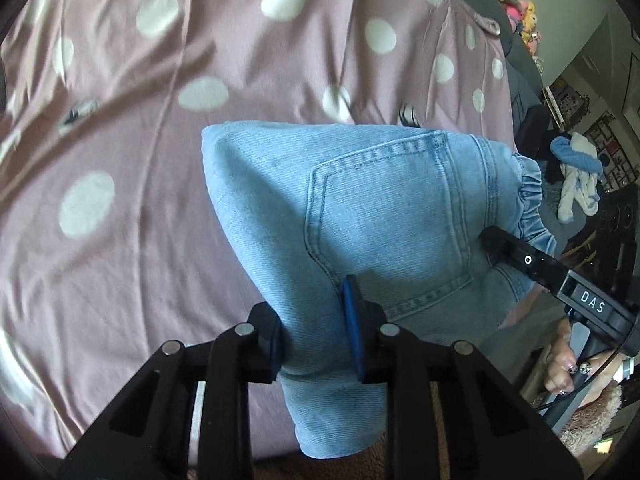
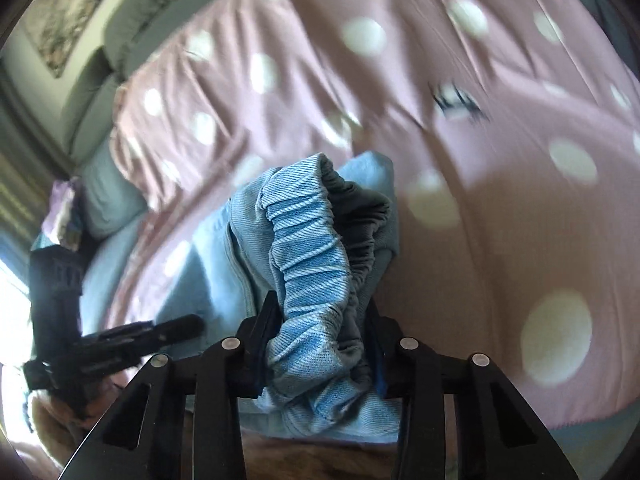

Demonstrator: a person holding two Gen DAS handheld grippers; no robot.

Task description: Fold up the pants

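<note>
Light blue denim pants (image 1: 380,216) hang above a pink bedspread with white dots (image 1: 160,160), back pocket facing the left wrist camera. My left gripper (image 1: 316,336) is shut on a fold of the denim below the pocket. My right gripper (image 2: 320,340) is shut on the gathered elastic waistband (image 2: 316,248); it also shows in the left wrist view (image 1: 516,256) at the waistband's right side. The left gripper shows in the right wrist view (image 2: 132,340) at the lower left, against the denim. The lower part of the pants is hidden.
The pink bedspread (image 2: 500,184) covers a bed under both grippers. A grey headboard or sofa back (image 2: 132,12) and framed pictures lie beyond it. Blue and white cloths (image 1: 576,172) and shelves with toys stand at the right.
</note>
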